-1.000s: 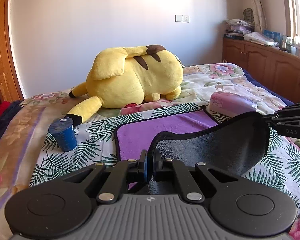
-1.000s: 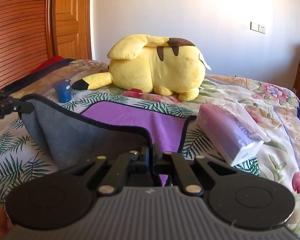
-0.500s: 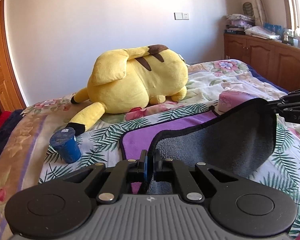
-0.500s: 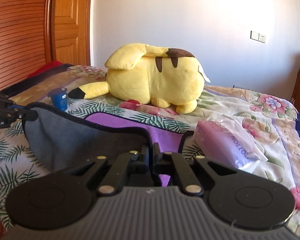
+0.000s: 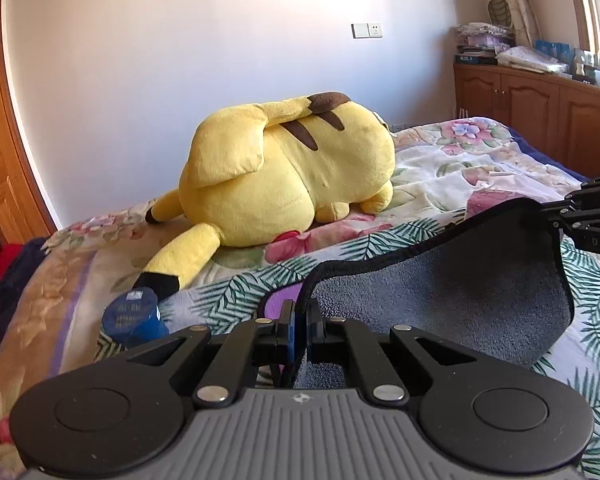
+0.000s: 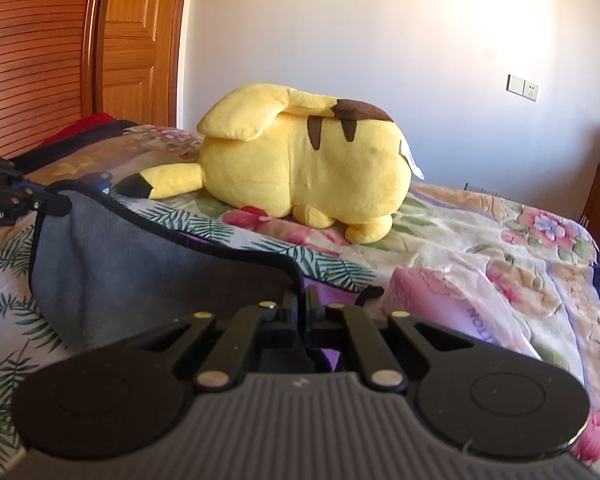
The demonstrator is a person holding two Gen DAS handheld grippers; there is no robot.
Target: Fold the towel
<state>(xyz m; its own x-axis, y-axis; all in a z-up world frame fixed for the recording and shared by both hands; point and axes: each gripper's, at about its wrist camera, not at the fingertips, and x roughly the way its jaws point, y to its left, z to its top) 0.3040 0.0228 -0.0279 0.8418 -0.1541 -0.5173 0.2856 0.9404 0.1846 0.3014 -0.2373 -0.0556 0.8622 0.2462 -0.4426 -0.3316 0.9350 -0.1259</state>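
Grey terry side of the towel (image 5: 440,296) is facing both cameras right now, with just a sliver of the purple face peeking out low centre in the left wrist view. Left gripper (image 5: 299,322) has its jaws pinched tight on one black-piped corner, and the right gripper (image 6: 303,304) is clamped the same way on the other near corner. The lifted edge hangs between them in a shallow swag, so I'd guess the near half is being carried over toward the far half for the first fold. Holding both corners keeps that edge from bunching up.

The rest of the towel lies flat on the floral bedspread (image 6: 500,248), mostly hidden behind the raised flap.

Stuff around it:
- blue cup (image 5: 134,316) at lower left of the left view, just beside the towel's left side, so it might get nudged
- pink tissue pack (image 6: 440,300) right of centre in the right view, close to the towel's other side
- big yellow Pikachu plush (image 5: 284,172) mid-frame, beyond the far edge; its tail reaches down near the cup

Probably fine as long as the fold lands short of the plush.
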